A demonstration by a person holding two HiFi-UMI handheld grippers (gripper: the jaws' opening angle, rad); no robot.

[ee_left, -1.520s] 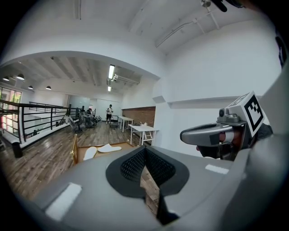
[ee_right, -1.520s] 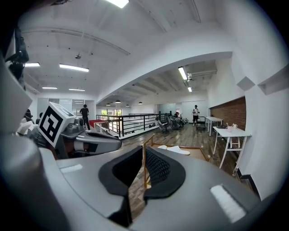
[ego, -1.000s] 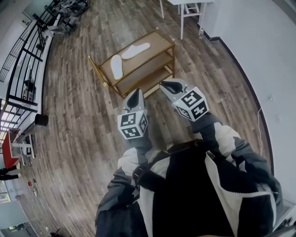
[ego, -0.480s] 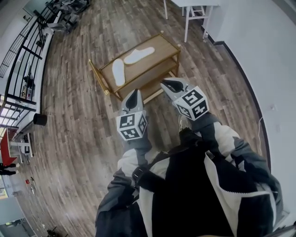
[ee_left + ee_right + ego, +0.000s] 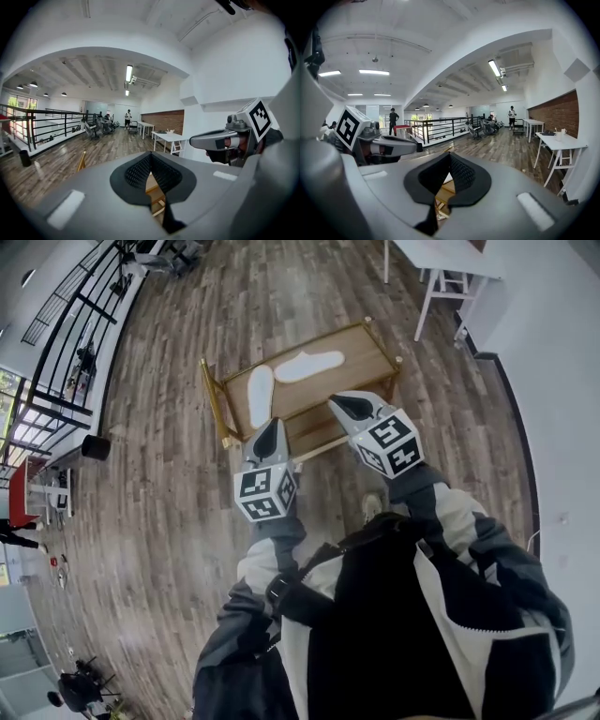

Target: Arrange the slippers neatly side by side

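While hovering short of the flat white slipper point(image 5: 260, 395) and its angled white mate point(image 5: 309, 365), lying apart on the top surface of the gold-framed wooden rack point(image 5: 368, 345), holding left gripper point(image 5: 271, 430) and right gripper point(image 5: 343, 407) with jaws pressed together and empty, the right pair just having been closing, judging this the reach-in step and next needing jaws spreading around one slipper.

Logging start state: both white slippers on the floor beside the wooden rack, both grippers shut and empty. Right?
Wrong on place: in the head view both white slippers lie on top of the wooden rack, not the floor. The left gripper and right gripper are shut and empty.
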